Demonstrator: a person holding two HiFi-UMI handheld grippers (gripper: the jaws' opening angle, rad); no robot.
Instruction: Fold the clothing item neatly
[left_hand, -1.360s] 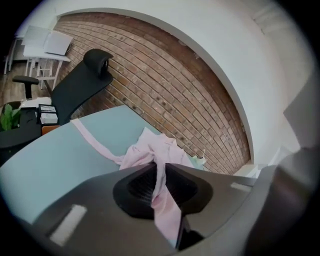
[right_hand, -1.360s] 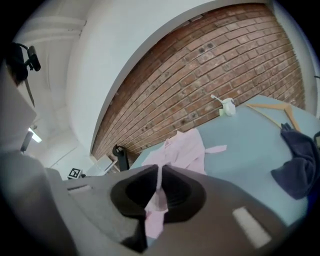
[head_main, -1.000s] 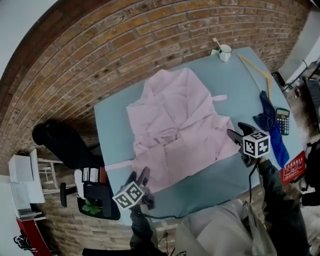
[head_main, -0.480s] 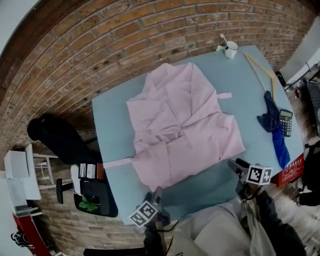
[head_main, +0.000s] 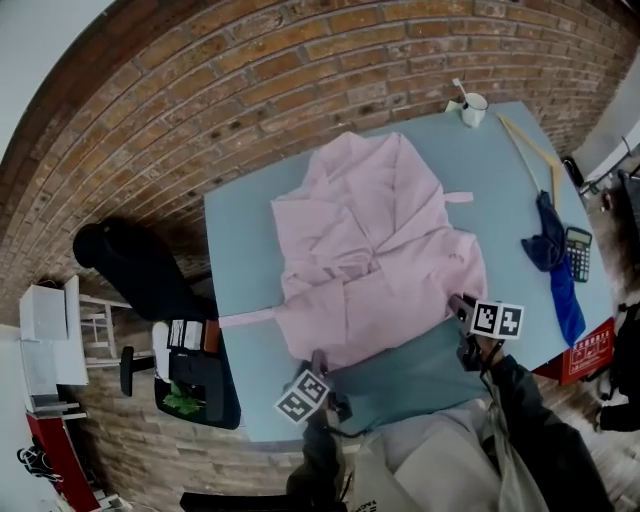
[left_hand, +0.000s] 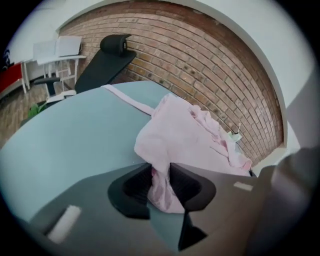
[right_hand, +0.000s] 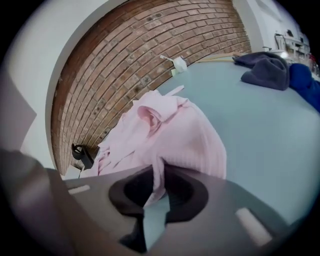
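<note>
A pink robe (head_main: 375, 250) lies spread on the light blue table (head_main: 240, 230), collar toward the far side. My left gripper (head_main: 318, 362) is at the near left corner of the hem. Its jaws are closing, with the pink fabric (left_hand: 185, 135) bunched between the pads and pressed from both sides at my left gripper (left_hand: 161, 182). My right gripper (head_main: 460, 303) is at the near right corner of the hem. Its jaws are also closing, pinching a thin fold of the robe (right_hand: 170, 130) at my right gripper (right_hand: 159, 187).
The robe's belt (head_main: 245, 319) trails left toward the table edge. At the far right stand a white mug (head_main: 474, 103) and a wooden hanger (head_main: 530, 150). A blue cloth (head_main: 555, 260) and a calculator (head_main: 580, 253) lie at the right edge. A black chair (head_main: 130, 270) stands left of the table.
Both grippers have come forward from the table's near edge to the robe's hem. Their jaws have narrowed from wide apart onto the fabric.
</note>
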